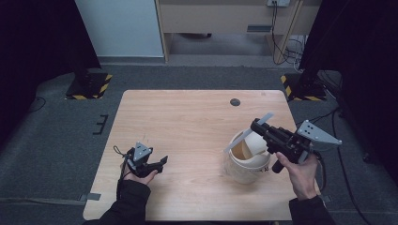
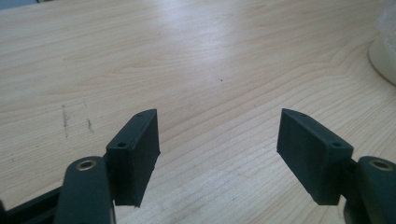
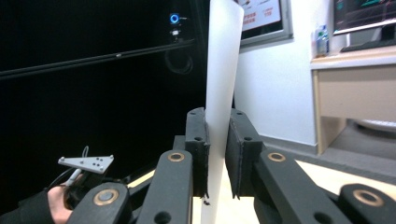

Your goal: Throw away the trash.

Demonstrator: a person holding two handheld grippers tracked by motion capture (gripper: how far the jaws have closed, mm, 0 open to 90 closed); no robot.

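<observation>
Over on the right, the right gripper (image 1: 256, 124) is raised above the wooden table (image 1: 187, 122) and its jaws are clamped on a thin white strip (image 1: 248, 133). In the right gripper view that strip (image 3: 223, 74) runs straight up between the two black pads (image 3: 198, 140), pinched flat on both faces, with most of its length standing well past the fingertips and a short tail dropping below them. From the high view, the strip slants across the mouth of a cream-coloured cup (image 1: 246, 161), its lower end reaching past the rim on the side away from the fingers. The cup sits just beneath the gripper's fingers, with a brownish inside showing. Whether the strip touches the rim, I cannot tell.

Now the left side: the left gripper (image 1: 164, 160) is low over the table, held in the left hand (image 1: 138, 176), well apart from the cup. In the left gripper view its jaws are spread wide, bare wood grain between the fingers (image 2: 135, 154), and a pale curved edge of the cup (image 2: 383, 58) sits far beyond the right-hand fingertip, at the frame's edge.
</observation>
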